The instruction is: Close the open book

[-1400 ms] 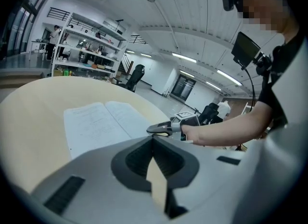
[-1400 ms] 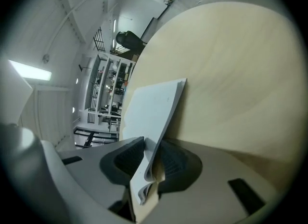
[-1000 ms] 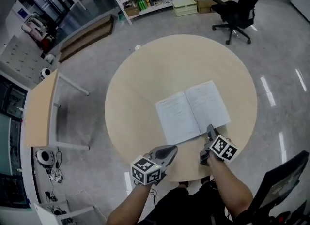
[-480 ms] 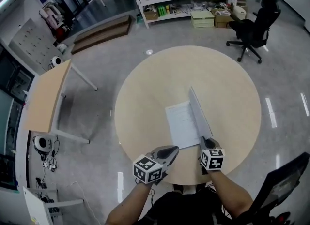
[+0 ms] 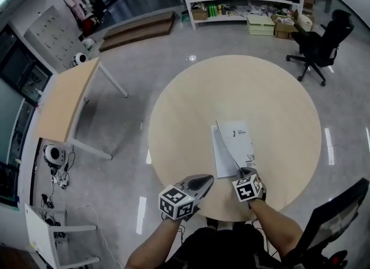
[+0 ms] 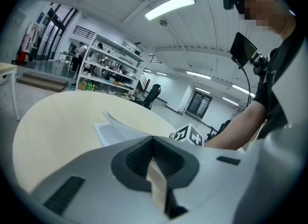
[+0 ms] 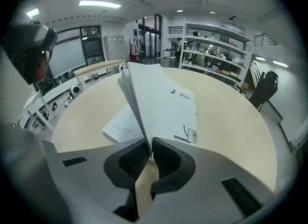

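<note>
Right gripper view has the right gripper (image 7: 150,145) pinching the raised cover of the book (image 7: 166,100) on the round table (image 7: 236,122), the left gripper (image 6: 153,143) pressed together and empty, so best swing that cover over gently and lower it flat.

Both grippers look the same. The left gripper (image 5: 203,179) and right gripper (image 5: 241,173) are smooth light-grey plastic shells with a rounded, beak-like nose. Each carries a white cube (image 5: 175,202) printed with black square markers. Inside the nose sit dark ribbed pads (image 6: 135,157) with a tan strip (image 6: 156,184) down the middle, plus a black slot (image 6: 65,195) on the shell. The person's in a black top (image 5: 219,246) — short sleeves.
</note>
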A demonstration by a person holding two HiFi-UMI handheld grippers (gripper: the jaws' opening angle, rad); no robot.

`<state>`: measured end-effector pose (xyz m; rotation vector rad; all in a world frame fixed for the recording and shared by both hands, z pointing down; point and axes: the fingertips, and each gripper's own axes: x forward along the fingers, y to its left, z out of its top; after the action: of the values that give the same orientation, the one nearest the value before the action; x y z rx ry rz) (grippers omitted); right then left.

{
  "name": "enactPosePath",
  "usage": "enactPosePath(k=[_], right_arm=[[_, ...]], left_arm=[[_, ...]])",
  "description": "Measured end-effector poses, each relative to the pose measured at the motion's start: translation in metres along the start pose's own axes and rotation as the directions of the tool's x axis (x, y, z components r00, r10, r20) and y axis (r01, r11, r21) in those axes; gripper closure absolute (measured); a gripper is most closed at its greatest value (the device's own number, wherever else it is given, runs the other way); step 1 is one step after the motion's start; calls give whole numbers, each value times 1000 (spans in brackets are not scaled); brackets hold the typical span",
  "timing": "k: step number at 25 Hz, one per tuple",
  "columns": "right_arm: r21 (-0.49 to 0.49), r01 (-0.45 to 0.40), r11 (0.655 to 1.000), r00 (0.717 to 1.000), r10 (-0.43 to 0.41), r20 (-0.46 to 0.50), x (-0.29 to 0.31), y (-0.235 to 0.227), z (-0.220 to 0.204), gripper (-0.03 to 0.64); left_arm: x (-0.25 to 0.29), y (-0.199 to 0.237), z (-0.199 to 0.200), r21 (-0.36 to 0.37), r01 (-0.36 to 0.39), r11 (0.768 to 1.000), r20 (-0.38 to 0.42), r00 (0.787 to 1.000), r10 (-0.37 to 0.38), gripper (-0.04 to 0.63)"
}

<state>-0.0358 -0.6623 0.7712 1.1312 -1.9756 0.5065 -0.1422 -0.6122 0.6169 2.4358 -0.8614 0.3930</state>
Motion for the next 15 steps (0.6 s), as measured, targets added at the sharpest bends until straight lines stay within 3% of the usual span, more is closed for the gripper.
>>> enactPosePath(k=[7, 12, 15], right_arm=[[-275, -9, 961, 976, -51, -212, 21, 11, -5, 557], [-319, 1, 948, 952, -99, -291, 23, 15, -5, 555], [-282, -30, 959, 947, -64, -316, 24, 25, -7, 554]], left_arm=[[-6, 11, 10, -14, -27, 1000, 43, 999, 27, 595], [-5, 15, 15, -26, -24, 999, 61, 998, 26, 597], [-4, 15, 15, -25, -18, 1000, 64, 998, 19, 595]])
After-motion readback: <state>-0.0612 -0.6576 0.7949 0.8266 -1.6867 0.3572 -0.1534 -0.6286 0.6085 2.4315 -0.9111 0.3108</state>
